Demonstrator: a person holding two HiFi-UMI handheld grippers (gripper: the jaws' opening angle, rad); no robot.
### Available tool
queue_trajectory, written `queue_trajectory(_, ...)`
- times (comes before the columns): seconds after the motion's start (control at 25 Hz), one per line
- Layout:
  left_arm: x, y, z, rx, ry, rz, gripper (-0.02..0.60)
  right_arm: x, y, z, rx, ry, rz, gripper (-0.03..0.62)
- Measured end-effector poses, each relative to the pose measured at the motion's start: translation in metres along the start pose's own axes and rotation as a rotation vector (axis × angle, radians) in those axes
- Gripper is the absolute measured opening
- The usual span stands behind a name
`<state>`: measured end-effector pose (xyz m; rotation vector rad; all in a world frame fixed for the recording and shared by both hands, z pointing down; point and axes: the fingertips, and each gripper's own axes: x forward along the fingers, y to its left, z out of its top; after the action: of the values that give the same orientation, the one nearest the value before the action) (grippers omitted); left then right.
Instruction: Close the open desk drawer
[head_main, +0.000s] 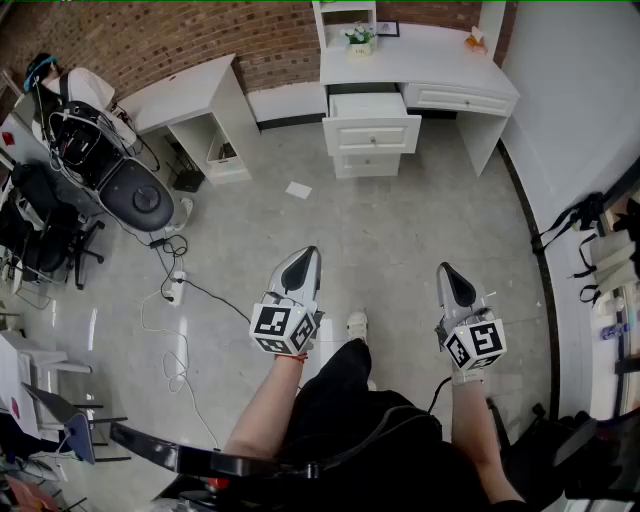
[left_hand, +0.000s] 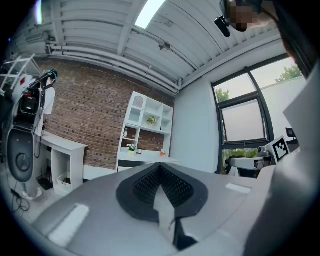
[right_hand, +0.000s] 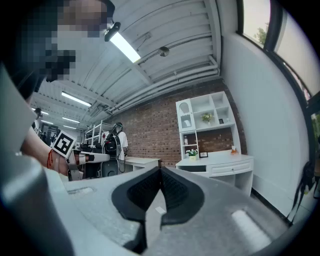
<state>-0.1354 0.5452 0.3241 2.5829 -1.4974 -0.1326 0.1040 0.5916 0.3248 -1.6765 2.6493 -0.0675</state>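
Head view: left gripper (head_main: 306, 254) and right gripper (head_main: 446, 270) are held low over the floor (head_main: 400, 240), well apart from the white desk (head_main: 430, 62) (potted plant (head_main: 361, 37) on its tabletop). The desk's top drawer (head_main: 371, 122) stands pulled out.
Left gripper view: fingers (left_hand: 145, 184) pressed together, nothing between.
Right gripper view: fingers (right_hand: 175, 189) likewise together, empty; desk far ahead.

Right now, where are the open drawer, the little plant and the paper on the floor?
open drawer (head_main: 372, 135), head view, its white front panel.
little plant (head_main: 360, 37), head view, its leaves.
paper (head_main: 298, 190), head view, middle of the sheet.
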Motion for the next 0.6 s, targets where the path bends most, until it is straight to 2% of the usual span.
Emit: queue_trajectory(0.6, 0.155, 0.065, -0.014, -0.028, 0.077, -0.012, 0.003, 0.140, -0.087, -0.013, 0.038, 0.068, -0.012, 0.002)
